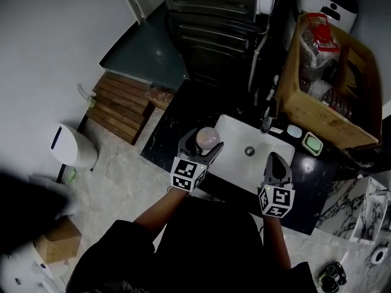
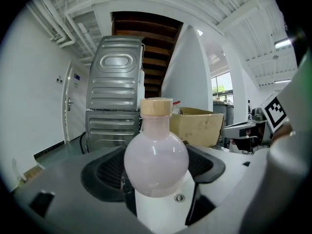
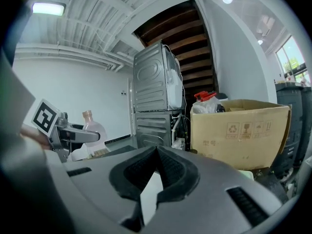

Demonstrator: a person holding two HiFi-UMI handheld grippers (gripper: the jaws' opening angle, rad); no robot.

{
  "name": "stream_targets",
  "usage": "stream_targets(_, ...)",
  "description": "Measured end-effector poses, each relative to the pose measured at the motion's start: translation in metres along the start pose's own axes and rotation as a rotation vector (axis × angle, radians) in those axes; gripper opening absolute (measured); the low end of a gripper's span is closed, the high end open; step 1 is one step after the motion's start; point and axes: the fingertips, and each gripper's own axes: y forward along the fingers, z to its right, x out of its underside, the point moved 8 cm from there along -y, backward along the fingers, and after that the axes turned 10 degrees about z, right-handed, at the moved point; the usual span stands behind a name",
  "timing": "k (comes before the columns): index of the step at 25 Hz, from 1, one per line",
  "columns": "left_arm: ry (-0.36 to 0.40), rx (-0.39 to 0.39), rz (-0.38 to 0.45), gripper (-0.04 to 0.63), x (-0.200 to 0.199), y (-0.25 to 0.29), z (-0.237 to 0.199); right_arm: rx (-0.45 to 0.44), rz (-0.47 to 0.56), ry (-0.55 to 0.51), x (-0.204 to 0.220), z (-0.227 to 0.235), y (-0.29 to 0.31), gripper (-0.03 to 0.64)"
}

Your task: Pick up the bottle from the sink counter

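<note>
You are holding the bottle [image 2: 156,160] in your left gripper [image 1: 201,144]: its jaws are closing on the round belly from both sides, the neck and the tan cap [image 2: 156,107] standing upright above them. The bottle is sitting over the left edge of the white sink [image 1: 235,133], beside the dark tabletop [image 1: 168,130]. Whether it is already clear of the surface, I cannot tell.

Your right gripper [image 1: 275,160] is hovering over the near right corner of the sink, its jaws meeting at the tips with nothing between them.

The bottle is looking like frosted glass or hard plastic, so I am judging it stiff, smooth and likely to slip. The round belly is giving the jaws little flat surface, and if it is glass a drop onto the sink could be breaking it. Taking hold at the widest part of the belly, or just below it, is looking safest. How full or heavy it is, I cannot say.

You are working with one bottle, one cap, one sink and two grippers.
</note>
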Motion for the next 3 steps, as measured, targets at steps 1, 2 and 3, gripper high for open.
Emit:
stream_targets(1,-0.001,-0.004,0.0,0.377,0.0003,0.0012,0.0013,-0.003,-0.004,0.004,0.0017,0.0014,0.0005,0.037)
stream_targets(2,-0.001,-0.007,0.001,0.377,0.0006,0.0027,0.0029,-0.007,-0.007,0.006,0.0032,0.003,0.0006,0.037)
stream_targets(3,-0.002,-0.01,0.001,0.377,0.001,0.0044,0.0045,-0.011,-0.01,0.007,0.0046,0.0047,0.0007,0.037)
